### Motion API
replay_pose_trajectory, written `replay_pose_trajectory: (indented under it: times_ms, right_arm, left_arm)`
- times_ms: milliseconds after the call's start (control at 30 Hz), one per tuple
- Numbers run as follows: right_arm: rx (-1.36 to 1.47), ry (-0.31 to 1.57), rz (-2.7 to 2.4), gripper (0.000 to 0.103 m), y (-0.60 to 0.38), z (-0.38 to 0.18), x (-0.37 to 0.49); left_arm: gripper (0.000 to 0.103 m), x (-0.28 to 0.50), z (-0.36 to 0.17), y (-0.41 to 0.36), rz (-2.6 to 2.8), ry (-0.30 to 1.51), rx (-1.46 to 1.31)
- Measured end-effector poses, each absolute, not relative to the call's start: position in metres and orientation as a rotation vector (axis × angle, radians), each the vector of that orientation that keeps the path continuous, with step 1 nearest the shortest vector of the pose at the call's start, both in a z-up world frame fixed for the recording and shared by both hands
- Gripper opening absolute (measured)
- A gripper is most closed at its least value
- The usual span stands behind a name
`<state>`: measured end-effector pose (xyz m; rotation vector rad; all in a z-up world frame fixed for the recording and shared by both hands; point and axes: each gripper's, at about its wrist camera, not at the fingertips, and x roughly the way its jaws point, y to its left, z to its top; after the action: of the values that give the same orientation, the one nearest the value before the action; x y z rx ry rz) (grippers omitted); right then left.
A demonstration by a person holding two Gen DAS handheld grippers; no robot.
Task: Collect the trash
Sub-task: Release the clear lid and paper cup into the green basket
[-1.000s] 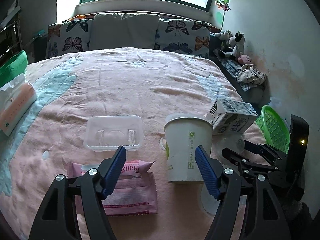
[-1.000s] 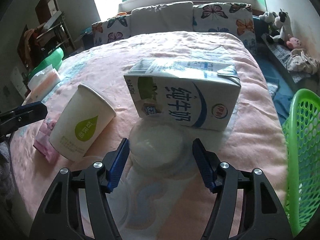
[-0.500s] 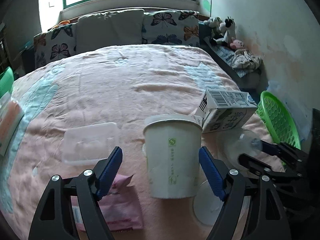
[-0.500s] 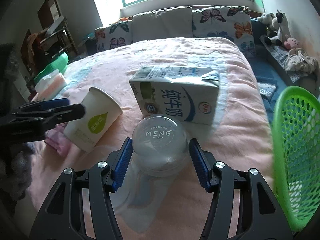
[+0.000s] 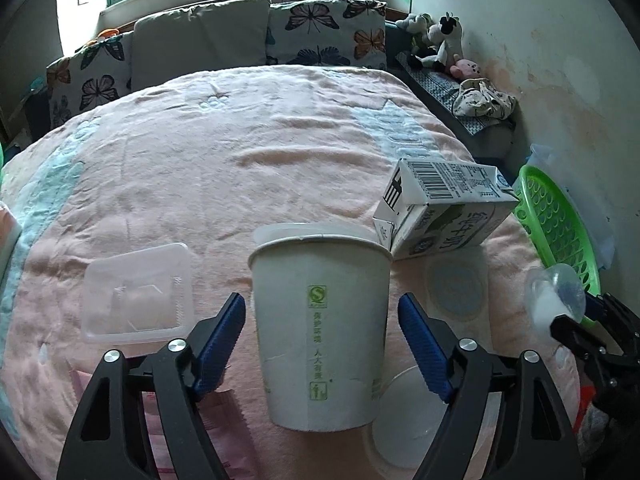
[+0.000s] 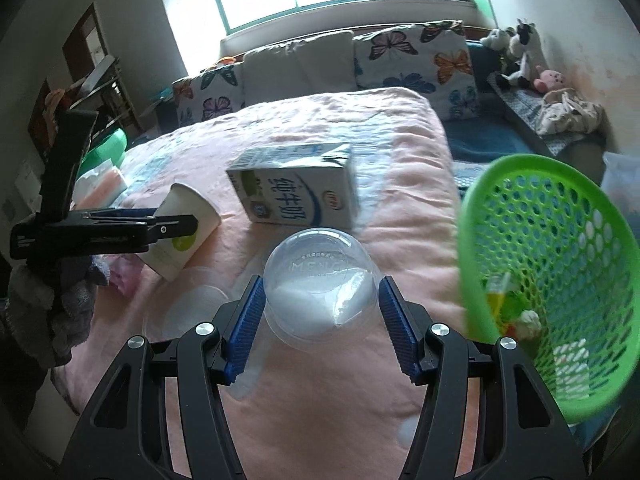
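Observation:
A white paper cup (image 5: 320,328) stands on the pink bed, between the open fingers of my left gripper (image 5: 322,344); the pads are a little apart from its sides. It also shows in the right wrist view (image 6: 184,236). My right gripper (image 6: 320,308) is shut on a clear dome lid (image 6: 320,280) and holds it above the bed, left of the green basket (image 6: 472,240). A milk carton (image 5: 444,208) lies on its side behind the cup. A clear plastic box (image 5: 136,292) lies to the left.
A pink wrapper (image 5: 232,432) lies under my left gripper. A flat clear lid (image 5: 404,420) lies right of the cup. The green basket (image 5: 556,232) stands off the bed's right edge and holds some trash. Pillows (image 5: 200,40) line the far end.
My right gripper has closed on the dome lid, lifted it and carried it right toward the basket. My left gripper has moved in around the paper cup.

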<state>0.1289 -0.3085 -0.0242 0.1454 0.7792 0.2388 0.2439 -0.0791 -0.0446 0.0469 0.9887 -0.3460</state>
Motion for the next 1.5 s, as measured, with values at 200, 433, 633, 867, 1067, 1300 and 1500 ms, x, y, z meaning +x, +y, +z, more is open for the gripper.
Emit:
replay_pose_trajectory:
  times_ms: [200, 433, 633, 867, 1067, 1300, 1500]
  right_arm:
    - [0.175, 0.773, 0.186, 0.059, -0.332, -0.024, 0.12]
    - [0.216, 0.764, 0.102, 0.059, -0.367, -0.025, 0.113]
    - [0.244, 0.76, 0.017, 0.059, -0.405, -0.027, 0.109]
    - [0.258, 0.769, -0.035, 0.059, -0.429, -0.035, 0.107]
    - [0.265, 0.778, -0.048, 0.059, -0.436, -0.042, 0.106]
    - [0.257, 0.775, -0.05, 0.059, -0.438, -0.041, 0.106]
    - [0.275, 0.771, -0.05, 0.059, -0.441, -0.043, 0.104]
  left_arm:
    - [0.063, 0.243, -0.043, -0.08, -0.347, 0.979, 0.048]
    - [0.06, 0.23, -0.023, -0.075, -0.353, 0.945, 0.031]
    - [0.06, 0.211, 0.004, -0.074, -0.381, 0.872, 0.025]
    - [0.06, 0.193, 0.025, -0.081, -0.434, 0.803, 0.057]
    - [0.06, 0.183, 0.023, -0.091, -0.468, 0.806, 0.169]
    - [0.06, 0.18, 0.015, -0.1, -0.455, 0.877, 0.505]
    - [0.059, 0.179, 0.017, -0.099, -0.518, 1.005, 0.712]
